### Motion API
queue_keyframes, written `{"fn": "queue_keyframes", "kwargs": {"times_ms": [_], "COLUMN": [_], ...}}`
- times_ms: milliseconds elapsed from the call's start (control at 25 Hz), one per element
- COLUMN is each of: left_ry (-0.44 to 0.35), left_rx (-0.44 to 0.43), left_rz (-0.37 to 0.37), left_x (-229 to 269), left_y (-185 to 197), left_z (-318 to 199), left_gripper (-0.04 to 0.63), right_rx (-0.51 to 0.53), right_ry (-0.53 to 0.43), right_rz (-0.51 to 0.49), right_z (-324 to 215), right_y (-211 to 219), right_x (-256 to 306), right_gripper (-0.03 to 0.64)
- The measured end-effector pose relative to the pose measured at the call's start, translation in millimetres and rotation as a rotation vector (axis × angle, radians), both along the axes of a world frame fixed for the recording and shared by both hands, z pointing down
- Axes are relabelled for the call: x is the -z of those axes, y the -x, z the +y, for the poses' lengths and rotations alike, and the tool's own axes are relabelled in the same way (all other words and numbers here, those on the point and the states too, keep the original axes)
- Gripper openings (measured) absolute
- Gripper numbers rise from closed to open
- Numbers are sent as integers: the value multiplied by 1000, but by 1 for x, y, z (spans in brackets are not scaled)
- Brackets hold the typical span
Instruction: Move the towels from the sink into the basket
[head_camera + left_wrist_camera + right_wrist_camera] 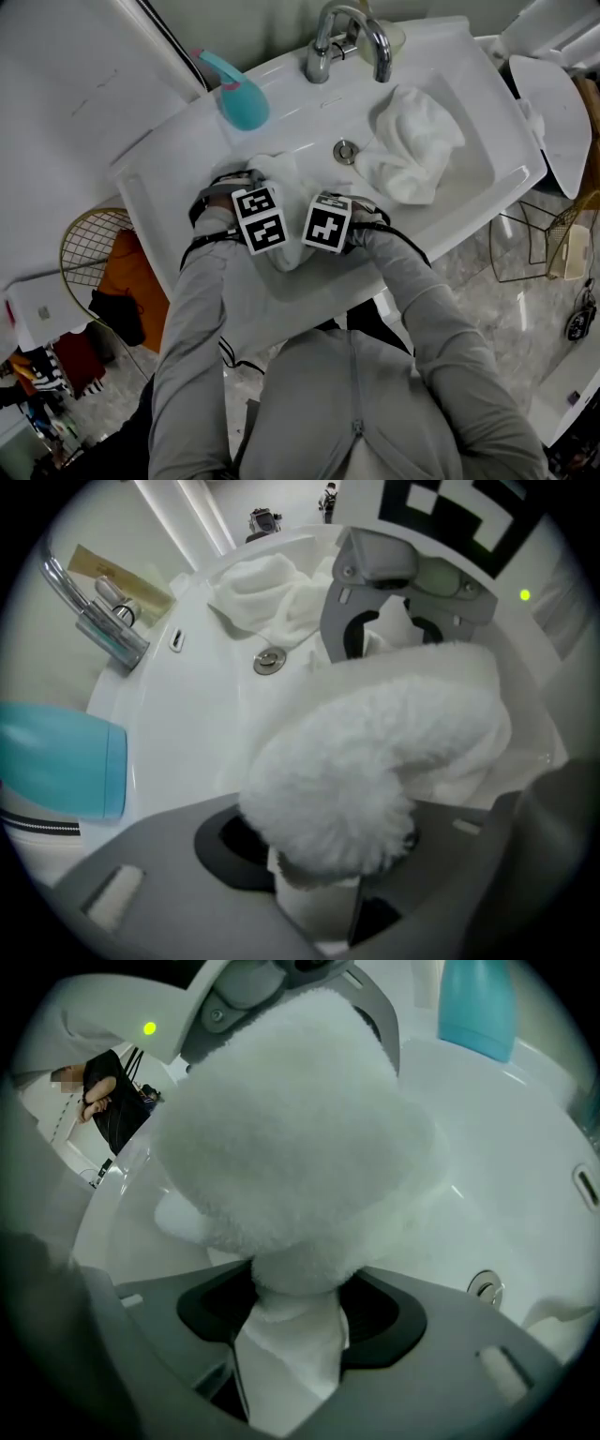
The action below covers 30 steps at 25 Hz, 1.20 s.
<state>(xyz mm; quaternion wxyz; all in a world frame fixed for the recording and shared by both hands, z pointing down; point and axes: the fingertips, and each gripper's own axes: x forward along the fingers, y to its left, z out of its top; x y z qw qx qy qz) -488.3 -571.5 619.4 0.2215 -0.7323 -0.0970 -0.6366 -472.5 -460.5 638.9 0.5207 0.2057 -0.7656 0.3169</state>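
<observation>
Grey sleeves (187,319) fill the lower head view, and beyond them both claws are covered by their marker cubes, so the grip can be read only in the gripper views. There the left claw (323,888) and the right claw (291,1358) are each seen clenched on one white towel (278,175), bunched at the near side of the sink (487,164). A second towel (412,141) is seen lying in the basin beside the drain (346,150). The wire basket (73,246) is shown by the head view alone, partly cut off by the sink.
</observation>
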Motion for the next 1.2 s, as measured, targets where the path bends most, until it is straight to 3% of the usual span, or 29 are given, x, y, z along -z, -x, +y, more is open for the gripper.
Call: {"fn": "queue_keyframes", "kwargs": {"times_ms": [80,280,520,800,1200], "left_ry": [-8,-35,-98,-208,-301], "left_rx": [5,39,84,128,91], "left_rz": [11,68,201,369,636], "left_x": [1,13,59,132,240], "left_y": [-1,-2,-6,-3,-53], "left_z": [0,-2,-11,-25,18], "left_gripper": [213,149,141,138,138], "right_rx": [17,-6,-121,-363,-672], "right_ry": [-1,-92,-232,-478,-844], "right_rz": [-7,12,44,87,176], "right_z": [3,-3,-11,-24,20], "right_y": [5,2,-16,-51,-129], "right_x": [2,14,47,117,240], "right_gripper": [222,113,96,92,92]}}
